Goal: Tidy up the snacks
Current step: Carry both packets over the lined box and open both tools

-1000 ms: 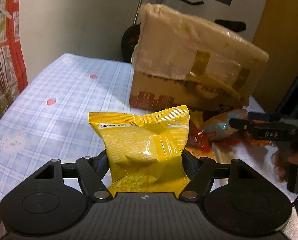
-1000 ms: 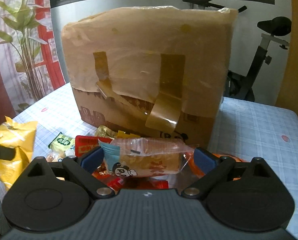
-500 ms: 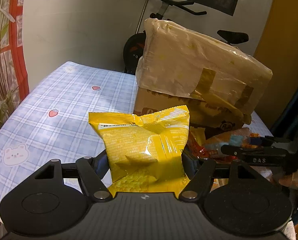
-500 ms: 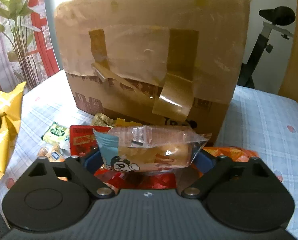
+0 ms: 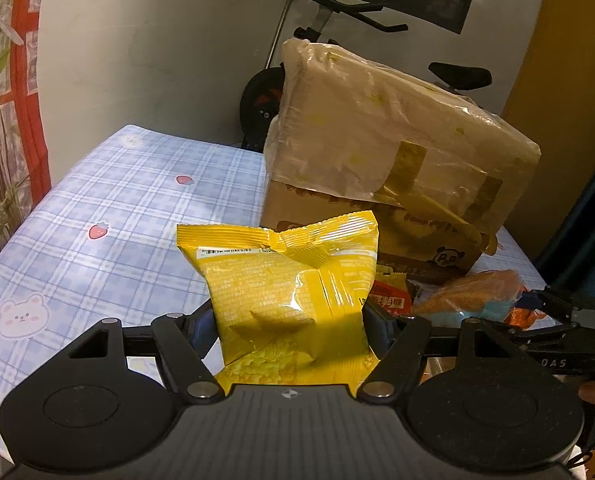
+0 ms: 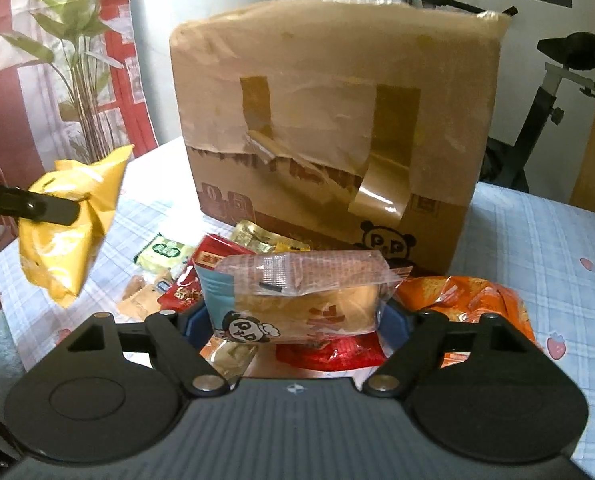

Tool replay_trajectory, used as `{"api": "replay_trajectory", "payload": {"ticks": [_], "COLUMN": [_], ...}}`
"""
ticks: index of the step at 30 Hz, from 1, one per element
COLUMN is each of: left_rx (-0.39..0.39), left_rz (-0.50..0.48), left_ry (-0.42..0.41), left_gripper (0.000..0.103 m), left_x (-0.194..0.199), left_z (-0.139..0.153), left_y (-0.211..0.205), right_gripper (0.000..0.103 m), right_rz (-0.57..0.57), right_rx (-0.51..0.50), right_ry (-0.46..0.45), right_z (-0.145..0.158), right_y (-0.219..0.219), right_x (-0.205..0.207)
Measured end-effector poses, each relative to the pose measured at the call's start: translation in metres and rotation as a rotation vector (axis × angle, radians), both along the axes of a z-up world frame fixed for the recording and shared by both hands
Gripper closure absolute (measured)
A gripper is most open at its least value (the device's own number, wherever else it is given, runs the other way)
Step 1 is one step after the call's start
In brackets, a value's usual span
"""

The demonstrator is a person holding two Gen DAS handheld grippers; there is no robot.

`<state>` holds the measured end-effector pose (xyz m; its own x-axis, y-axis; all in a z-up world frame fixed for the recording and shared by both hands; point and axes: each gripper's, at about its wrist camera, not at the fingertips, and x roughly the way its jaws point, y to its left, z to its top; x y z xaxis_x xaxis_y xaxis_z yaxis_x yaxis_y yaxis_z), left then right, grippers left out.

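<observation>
The left gripper squeezes the yellow bag up in the air. The right gripper has just been closing on the clear bun pack, above the snack pile by the box. It should squeeze softly so nothing squashes.

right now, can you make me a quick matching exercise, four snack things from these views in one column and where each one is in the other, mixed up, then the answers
Things:
1. yellow bag
2. clear panda-print packet
3. orange packet
4. green packet

Places:
A. lying on the table, left part of the snack pile
B. held in the right hand-held gripper
C. held in the left hand-held gripper, off the table
D. lying on the table right of the pile, by the cardboard box

Pairs: 1-C, 2-B, 3-D, 4-A
</observation>
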<state>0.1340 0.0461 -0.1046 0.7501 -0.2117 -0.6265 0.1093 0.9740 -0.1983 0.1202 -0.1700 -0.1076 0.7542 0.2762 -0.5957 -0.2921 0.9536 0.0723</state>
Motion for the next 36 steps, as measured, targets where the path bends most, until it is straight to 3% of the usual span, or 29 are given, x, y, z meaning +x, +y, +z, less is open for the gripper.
{"api": "replay_trajectory", "payload": {"ticks": [21,28,36], "left_rx": [-0.008,-0.012,-0.004], "left_rz": [-0.020,-0.039,-0.088], "left_ry": [-0.011,-0.063,-0.173], "left_gripper": [0.029,0.029,0.029], "left_x": [-0.005,-0.003,0.005], "left_z": [0.004,0.025,0.075], "left_y": [-0.001,-0.004,-0.012], "right_gripper": [0.023,0.024,0.024], "right_rz": [-0.001,0.028,0.040], "right_rx": [0.036,0.050,0.094], "right_ry": [-0.035,-0.123,-0.275], "right_z": [0.008,0.039,0.102], "right_y": [-0.009,-0.010,-0.017], "right_x": [-0.016,-0.030,-0.038]}}
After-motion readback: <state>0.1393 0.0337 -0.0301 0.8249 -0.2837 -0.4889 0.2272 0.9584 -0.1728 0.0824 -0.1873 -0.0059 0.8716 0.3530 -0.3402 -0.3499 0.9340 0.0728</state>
